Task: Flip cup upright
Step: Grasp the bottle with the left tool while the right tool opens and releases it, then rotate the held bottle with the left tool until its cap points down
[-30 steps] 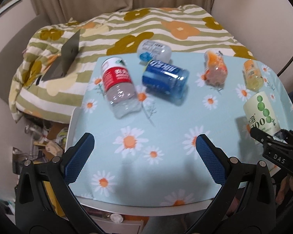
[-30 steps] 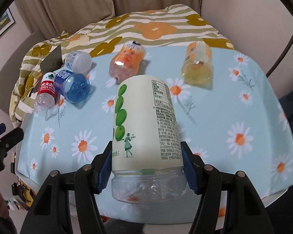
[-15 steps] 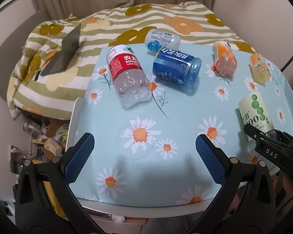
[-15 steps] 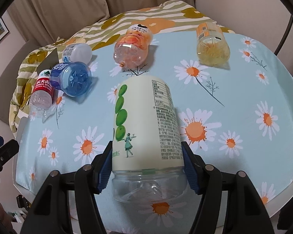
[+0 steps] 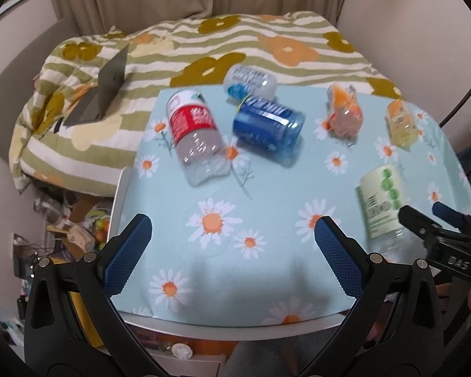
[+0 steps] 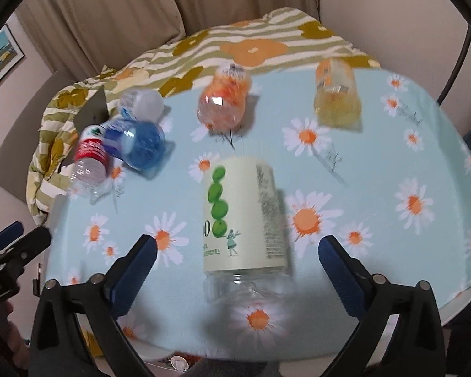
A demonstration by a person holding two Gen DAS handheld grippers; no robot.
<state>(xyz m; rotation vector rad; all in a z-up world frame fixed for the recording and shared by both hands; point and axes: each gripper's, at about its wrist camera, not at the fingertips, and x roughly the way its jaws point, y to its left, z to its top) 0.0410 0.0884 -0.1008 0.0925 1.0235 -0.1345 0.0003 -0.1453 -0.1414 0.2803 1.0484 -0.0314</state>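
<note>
A cup made from a cut bottle with a pale green label [image 6: 243, 216] stands on the daisy-patterned tablecloth [image 6: 376, 163], its clear ribbed end at the bottom. My right gripper [image 6: 237, 251] is open, its blue pads [image 6: 135, 267] apart on either side of the cup and not touching it. The cup also shows at the right of the left wrist view [image 5: 383, 201]. My left gripper [image 5: 232, 238] is open and empty over the table's front left part.
Other cut bottles lie on their sides: a red-labelled one [image 5: 194, 135], a blue one [image 5: 267, 125], a white-and-blue one [image 5: 249, 81], an orange one [image 5: 343, 114] and a yellow one [image 5: 400, 122]. A striped floral blanket [image 5: 235, 40] and a laptop [image 5: 103, 91] lie beyond the table.
My right gripper has opened and let go of the green-labelled cup, which now stands free on the cloth. Both cameras have shifted a little.
</note>
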